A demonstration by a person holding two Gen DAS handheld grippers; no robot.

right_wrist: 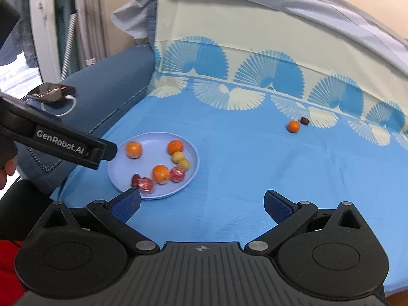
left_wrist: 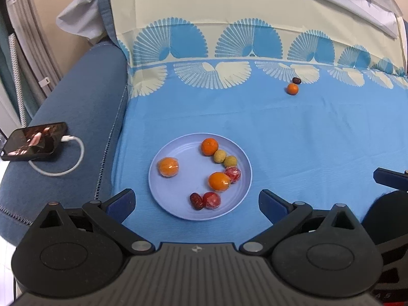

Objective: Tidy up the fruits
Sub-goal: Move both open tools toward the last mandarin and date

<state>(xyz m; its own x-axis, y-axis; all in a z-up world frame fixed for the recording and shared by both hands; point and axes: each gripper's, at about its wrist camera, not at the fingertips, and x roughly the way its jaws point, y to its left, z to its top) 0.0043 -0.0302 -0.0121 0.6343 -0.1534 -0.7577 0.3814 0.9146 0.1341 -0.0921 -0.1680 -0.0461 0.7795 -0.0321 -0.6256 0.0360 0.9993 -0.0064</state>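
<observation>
Plate (left_wrist: 163, 204), pale lavender, sits on the blue patterned sheet (left_wrist: 306, 140) over a sofa seat. Most of the fruit is gathered on it: three oranges, two yellowish round fruits touching each other, two red fruits in clear wrap, one dark date (left_wrist: 196, 201) at the near rim beside a red one.

Still loose: one small orange (left_wrist: 292, 89) and a second dark date (left_wrist: 296, 80), touching or nearly so, well apart from the plate, far back on the seat near the fan-print border.

Left gripper (left_wrist: 196, 201) hangs over the near edge of the plate, fingers (left_wrist: 122, 202) spread wide, holding nothing. Right gripper (right_wrist: 201, 204) is just right of the plate over bare sheet, fingers (right_wrist: 127, 202) likewise parted and empty; it is the nearer one to the stray pair.

Judged step: fetch the two strays. The right gripper looks the better choice. Take the orange first, as it lies in front of the date, and straddle it across its width without nudging the date. Close gently; round fruit on soft fabric will likely roll if clipped off-centre. The date is small and low, so the fingers would need to come down close to the sheet.

Phone (left_wrist: 34, 141) on a white charging cable rests on the sofa arm (left_wrist: 84, 107), left of the plate.
</observation>
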